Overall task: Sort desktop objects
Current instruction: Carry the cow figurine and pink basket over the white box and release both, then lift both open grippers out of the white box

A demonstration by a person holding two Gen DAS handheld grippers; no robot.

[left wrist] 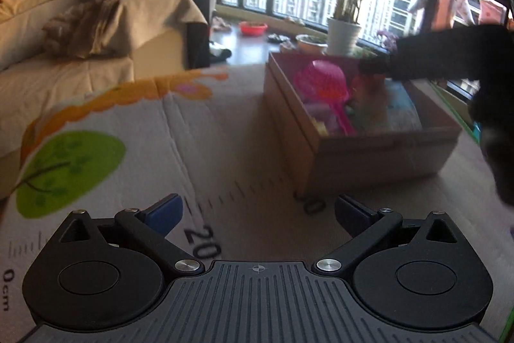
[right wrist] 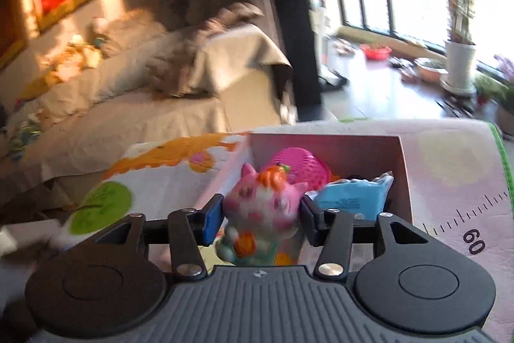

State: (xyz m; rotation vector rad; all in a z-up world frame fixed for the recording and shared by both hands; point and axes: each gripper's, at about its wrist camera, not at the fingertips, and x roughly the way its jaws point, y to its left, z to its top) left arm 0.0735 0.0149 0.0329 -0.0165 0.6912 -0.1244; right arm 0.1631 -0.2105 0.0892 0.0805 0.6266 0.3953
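Observation:
A cardboard box (left wrist: 379,150) stands on the patterned mat (left wrist: 135,124) ahead and to the right. It holds a pink mesh scoop (left wrist: 324,82), a blue packet (right wrist: 350,198) and other toys. My right gripper (right wrist: 261,219) is shut on a pink cat figurine (right wrist: 265,208) with an orange pumpkin on its head, held over the box's near left corner (right wrist: 225,182). In the left wrist view the right arm (left wrist: 449,53) reaches over the box. My left gripper (left wrist: 258,211) is open and empty, low over the mat.
The mat carries ruler marks, a green tree print (left wrist: 69,172) and an orange border. A sofa with blankets (left wrist: 96,28) lies behind on the left. Potted plants (left wrist: 343,34) and a red bowl (left wrist: 253,28) stand by the windows.

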